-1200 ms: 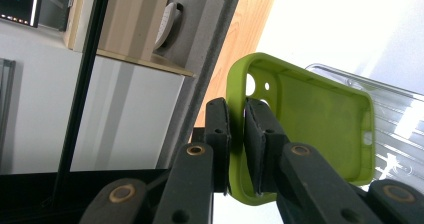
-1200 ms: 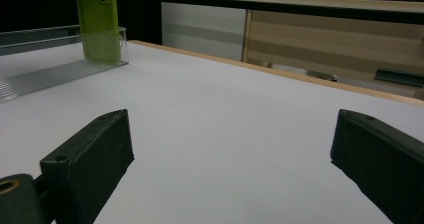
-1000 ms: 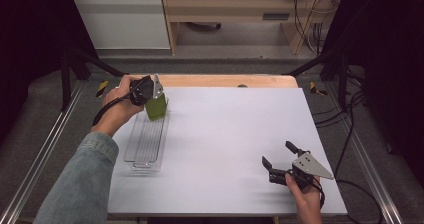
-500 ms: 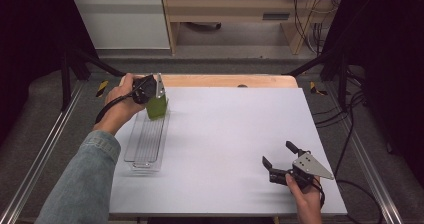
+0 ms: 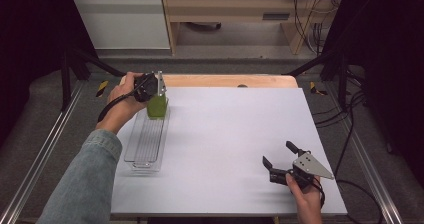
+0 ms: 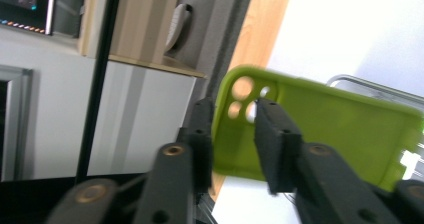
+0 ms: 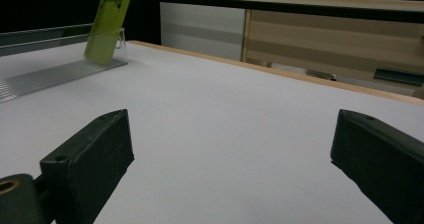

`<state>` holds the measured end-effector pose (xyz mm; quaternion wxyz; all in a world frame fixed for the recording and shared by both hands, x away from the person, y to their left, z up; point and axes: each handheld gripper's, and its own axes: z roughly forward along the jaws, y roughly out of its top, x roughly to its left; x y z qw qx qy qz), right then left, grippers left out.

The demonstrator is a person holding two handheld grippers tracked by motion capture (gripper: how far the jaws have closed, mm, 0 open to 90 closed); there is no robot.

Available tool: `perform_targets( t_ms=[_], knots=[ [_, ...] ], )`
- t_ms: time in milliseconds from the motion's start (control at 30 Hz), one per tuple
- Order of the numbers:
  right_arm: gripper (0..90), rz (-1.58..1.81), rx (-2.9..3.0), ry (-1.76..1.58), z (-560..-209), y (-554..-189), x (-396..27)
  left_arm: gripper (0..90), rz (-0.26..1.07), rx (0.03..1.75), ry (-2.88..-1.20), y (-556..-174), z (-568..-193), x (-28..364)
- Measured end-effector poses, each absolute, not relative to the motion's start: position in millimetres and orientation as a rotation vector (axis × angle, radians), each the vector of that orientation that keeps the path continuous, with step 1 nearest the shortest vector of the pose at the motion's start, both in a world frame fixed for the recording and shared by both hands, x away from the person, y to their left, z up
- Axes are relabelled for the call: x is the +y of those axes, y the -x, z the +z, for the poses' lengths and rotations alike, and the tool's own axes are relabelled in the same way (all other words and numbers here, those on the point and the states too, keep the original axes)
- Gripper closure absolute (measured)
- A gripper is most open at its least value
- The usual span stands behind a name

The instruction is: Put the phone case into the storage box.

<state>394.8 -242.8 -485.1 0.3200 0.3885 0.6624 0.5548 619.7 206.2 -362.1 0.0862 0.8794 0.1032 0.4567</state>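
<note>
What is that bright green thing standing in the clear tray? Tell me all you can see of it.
It looks like a soft green phone case, matte like rubber or silicone, with rounded corners and round camera holes near its top. It stands on end, leaning slightly, at the far end of the clear ribbed plastic tray on the white table's left side. The left gripper sits at its upper edge: its jaws have just been opening, the case's edge is between them, and a gap shows, so the case seems to stand on its own.

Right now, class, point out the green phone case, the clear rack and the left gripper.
green phone case (image 6: 320, 129): left gripper view, flat back below the camera holes.
clear rack (image 5: 145, 149): high view, ribbed floor.
left gripper (image 6: 235, 134): left gripper view, gap between the jaw tips.
</note>
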Motion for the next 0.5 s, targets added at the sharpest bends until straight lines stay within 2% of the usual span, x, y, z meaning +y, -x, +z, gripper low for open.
perform_targets(
  t_ms=[67,133,300,500],
  knots=[
    [3.7,1.46,1.74,-1.021,-485,-395,-243,55.1,1.378,0.353,-2.588,-620,-360,207],
    [3.7,1.46,1.738,-1.022,-485,-395,-243,49.4,1.379,0.386,-2.56,-619,-359,209],
    [3.6,1.461,1.737,-1.019,-485,-394,-243,41.0,1.354,0.472,-2.5,-614,-357,211],
    [3.6,1.459,1.736,-1.019,-485,-394,-243,35.1,1.336,0.506,-2.468,-607,-356,211]
  ],
)
